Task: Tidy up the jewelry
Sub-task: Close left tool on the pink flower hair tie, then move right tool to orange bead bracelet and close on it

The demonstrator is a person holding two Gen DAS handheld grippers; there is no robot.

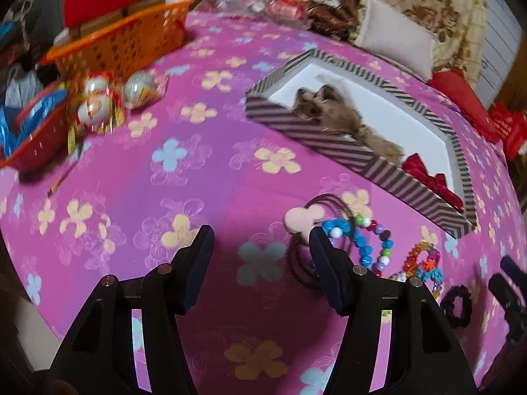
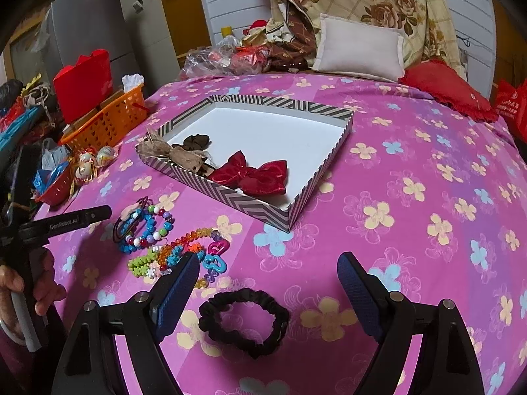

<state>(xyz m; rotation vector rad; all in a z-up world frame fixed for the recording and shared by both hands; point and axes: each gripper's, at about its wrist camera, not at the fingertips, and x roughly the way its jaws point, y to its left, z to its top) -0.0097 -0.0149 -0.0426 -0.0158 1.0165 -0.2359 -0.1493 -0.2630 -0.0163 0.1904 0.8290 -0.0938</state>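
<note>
Far left of the pink flowered bedspread (image 2: 411, 151): an orange basket (image 2: 108, 121) and foil-wrapped balls (image 1: 95, 98) beside a red bowl (image 1: 36, 144). Left gripper (image 1: 260, 240) hangs over bare cloth, jaws spread wide, nothing between them; its right finger (image 1: 324, 256) overlaps dark elastic hair ties (image 1: 303, 263) with a pale pink heart charm (image 1: 303, 215). Just right of these, a multicoloured bead bracelet (image 2: 148, 230), then a heap of bright plastic chain pieces (image 2: 184, 253). Beyond, a striped shallow box (image 2: 263, 204) holds a tan bow (image 2: 178, 154), a dark scrunchie (image 2: 197, 141) and a red bow (image 2: 253, 174). Right gripper (image 2: 268, 271) also gapes empty, a black scrunchie (image 2: 243, 317) lying on the cloth between its fingers, untouched.
</note>
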